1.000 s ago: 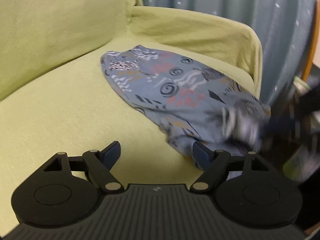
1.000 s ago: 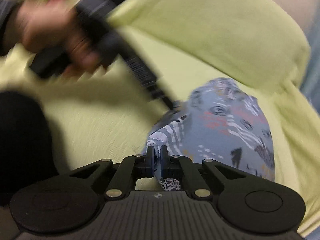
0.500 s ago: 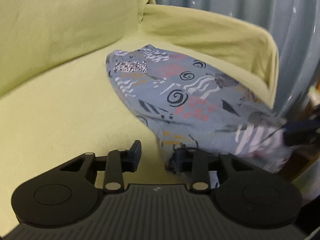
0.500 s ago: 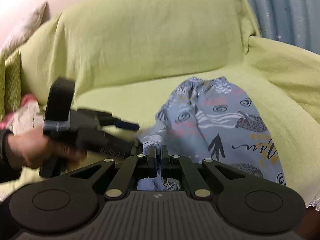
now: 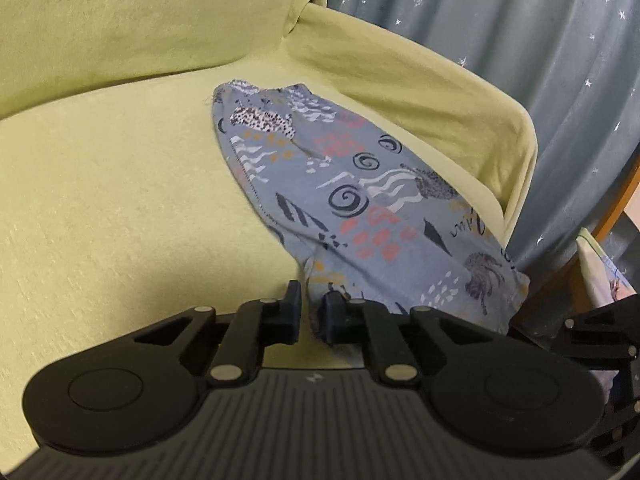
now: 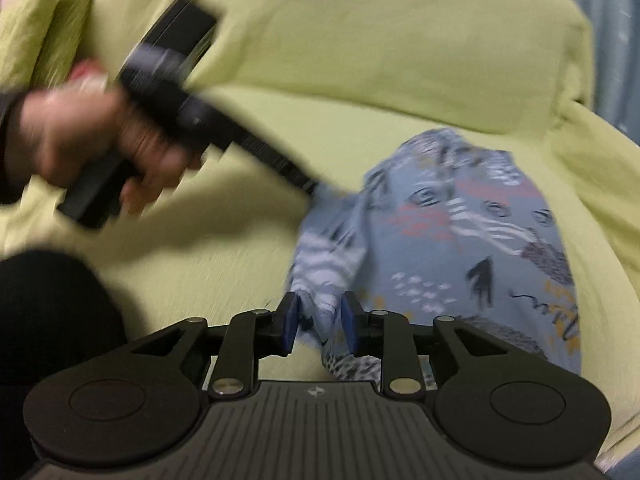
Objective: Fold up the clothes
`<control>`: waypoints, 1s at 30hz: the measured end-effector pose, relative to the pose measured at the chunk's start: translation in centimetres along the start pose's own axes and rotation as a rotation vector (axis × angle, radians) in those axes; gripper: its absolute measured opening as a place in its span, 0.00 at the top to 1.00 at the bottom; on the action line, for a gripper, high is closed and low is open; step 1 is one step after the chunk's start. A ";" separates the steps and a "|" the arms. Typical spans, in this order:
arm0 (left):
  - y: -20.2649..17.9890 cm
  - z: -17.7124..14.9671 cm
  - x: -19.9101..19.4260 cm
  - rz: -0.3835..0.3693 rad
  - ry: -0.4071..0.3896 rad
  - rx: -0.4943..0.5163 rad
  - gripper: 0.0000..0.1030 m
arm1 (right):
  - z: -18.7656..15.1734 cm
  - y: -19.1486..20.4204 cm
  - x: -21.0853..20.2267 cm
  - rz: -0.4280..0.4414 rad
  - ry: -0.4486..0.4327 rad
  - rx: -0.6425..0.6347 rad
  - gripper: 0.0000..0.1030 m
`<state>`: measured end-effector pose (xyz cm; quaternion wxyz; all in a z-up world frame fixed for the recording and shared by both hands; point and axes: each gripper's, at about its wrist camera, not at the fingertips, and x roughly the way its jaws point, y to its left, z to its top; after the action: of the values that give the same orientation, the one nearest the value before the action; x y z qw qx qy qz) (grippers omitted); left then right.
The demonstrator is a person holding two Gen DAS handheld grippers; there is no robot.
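A blue-grey patterned garment [image 5: 360, 200] lies on the green sofa seat [image 5: 120, 208], running from the backrest to the front right edge. My left gripper [image 5: 312, 312] is shut on the garment's near corner. In the right wrist view the garment [image 6: 460, 240] lies to the right. My right gripper [image 6: 318, 322] is partly open, with a fold of the fabric loose between its blue pads [image 6: 289, 322]. The left gripper [image 6: 312, 190], held in a hand, meets the fabric's left edge there; that view is blurred.
The sofa's backrest [image 5: 140, 20] and right armrest [image 5: 420, 92] hem in the seat. A blue starred curtain [image 5: 540, 60] hangs behind the armrest. A wooden frame and some cloth [image 5: 600, 264] stand at the far right. A dark sleeve [image 6: 48, 320] is at the lower left.
My left gripper closed from wide open onto the garment's near corner. My right gripper opened from shut on the fabric to partly open. The garment now lies flatter.
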<state>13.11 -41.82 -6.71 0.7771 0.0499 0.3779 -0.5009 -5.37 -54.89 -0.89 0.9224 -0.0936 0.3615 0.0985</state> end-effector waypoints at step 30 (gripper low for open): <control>-1.6 -0.9 -2.6 0.029 -0.017 0.199 0.83 | 0.1 -6.3 -2.0 0.099 -0.124 0.422 0.96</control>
<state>10.74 -40.27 -5.23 0.7786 0.1279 0.3188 -0.5251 -5.21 -61.14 1.22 0.9361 0.1257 0.3207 0.0714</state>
